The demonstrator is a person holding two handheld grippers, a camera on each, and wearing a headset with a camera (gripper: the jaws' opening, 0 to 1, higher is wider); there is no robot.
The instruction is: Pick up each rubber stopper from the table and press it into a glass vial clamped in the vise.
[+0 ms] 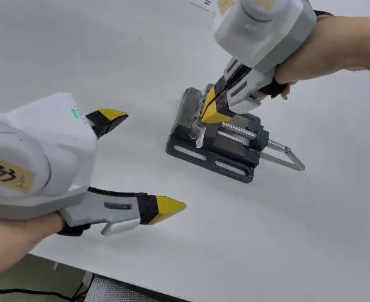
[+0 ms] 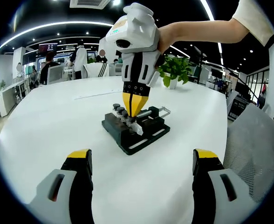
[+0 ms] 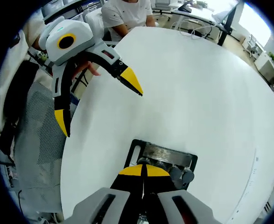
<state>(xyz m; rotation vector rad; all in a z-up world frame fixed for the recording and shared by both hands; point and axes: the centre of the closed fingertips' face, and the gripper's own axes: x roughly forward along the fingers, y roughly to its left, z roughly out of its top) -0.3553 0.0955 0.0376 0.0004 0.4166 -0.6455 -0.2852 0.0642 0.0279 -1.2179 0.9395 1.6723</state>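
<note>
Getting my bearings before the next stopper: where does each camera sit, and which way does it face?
Head view: on the person's head, looking forward and down at the vise on the white table; both grippers and forearms show.
Left gripper view: on the left gripper, facing across the table toward the vise; its open fingers rise at bottom.
Right gripper view: on the right gripper, looking steeply down onto the vise; its shut fingers at bottom.
Shared: both gripper views show the vise and the opposite gripper.
</note>
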